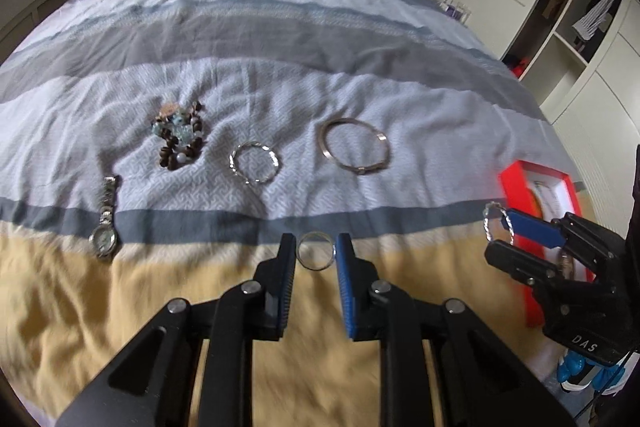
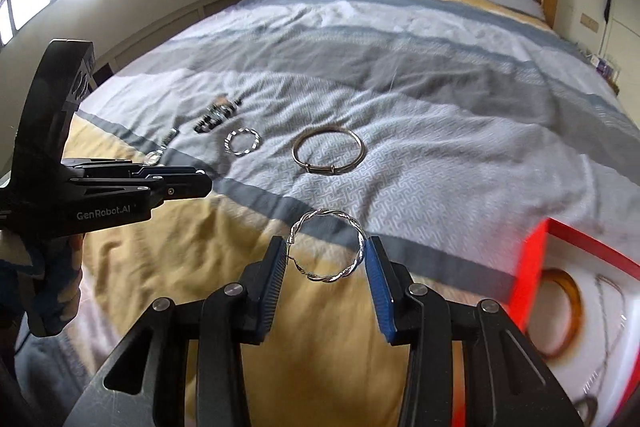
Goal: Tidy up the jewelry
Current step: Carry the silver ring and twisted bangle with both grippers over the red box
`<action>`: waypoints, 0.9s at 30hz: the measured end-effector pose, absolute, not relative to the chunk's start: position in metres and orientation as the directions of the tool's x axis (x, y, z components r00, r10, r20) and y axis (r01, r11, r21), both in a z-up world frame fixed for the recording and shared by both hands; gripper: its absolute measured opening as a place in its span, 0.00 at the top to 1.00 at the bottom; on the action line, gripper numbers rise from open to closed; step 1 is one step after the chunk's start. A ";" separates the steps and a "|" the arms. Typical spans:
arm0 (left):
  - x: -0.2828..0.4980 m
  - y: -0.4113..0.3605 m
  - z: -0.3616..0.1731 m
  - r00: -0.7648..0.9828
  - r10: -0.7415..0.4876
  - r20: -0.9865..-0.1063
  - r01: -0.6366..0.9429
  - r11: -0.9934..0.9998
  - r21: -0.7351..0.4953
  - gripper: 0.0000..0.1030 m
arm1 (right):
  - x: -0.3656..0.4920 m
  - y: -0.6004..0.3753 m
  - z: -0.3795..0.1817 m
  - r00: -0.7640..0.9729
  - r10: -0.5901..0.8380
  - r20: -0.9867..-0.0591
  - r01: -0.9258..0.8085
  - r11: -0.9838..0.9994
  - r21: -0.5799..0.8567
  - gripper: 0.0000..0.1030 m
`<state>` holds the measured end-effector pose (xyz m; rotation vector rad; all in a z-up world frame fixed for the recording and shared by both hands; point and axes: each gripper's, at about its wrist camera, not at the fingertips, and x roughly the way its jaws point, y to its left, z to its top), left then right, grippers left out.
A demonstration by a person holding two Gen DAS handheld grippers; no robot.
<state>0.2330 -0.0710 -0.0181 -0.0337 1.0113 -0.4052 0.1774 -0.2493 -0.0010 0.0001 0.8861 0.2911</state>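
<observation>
Above the bed [image 1: 248, 95], left tongs [image 1: 316, 251] are pinching a ring [image 1: 316, 255], right tongs [image 2: 325, 251] a twisted bangle [image 2: 327, 247], both risking slipping before reaching the red box [image 2: 560, 255] beside them.

Two twisted silver bangles [image 1: 254, 163] [image 2: 328, 247] (one between the right fingers), one plain bangle [image 1: 356, 146], one small ring [image 1: 316, 250] between the left fingers, one watch [image 1: 105, 223], one bead heap [image 1: 179, 135], one red box [image 2: 532, 259].

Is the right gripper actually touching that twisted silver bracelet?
Touching. In the right wrist view the right gripper has the twisted bracelet pinched between both pads, clear of the bedspread.
</observation>
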 end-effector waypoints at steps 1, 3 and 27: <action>0.225 -0.072 -0.010 0.471 -0.349 -0.810 0.319 0.924 -0.212 0.82 | 0.171 -0.251 0.005 0.604 0.246 -0.758 -0.247 0.962 0.116 0.61; 0.215 -0.076 0.003 0.483 -0.355 -0.800 0.327 0.921 -0.211 0.82 | 0.155 -0.259 0.019 0.626 0.236 -0.743 -0.231 0.966 0.112 0.61; 0.112 -0.264 0.053 0.380 -0.502 -0.777 0.620 0.761 -0.189 0.82 | 0.030 -0.442 0.029 0.691 0.013 -0.723 0.115 0.985 0.128 0.61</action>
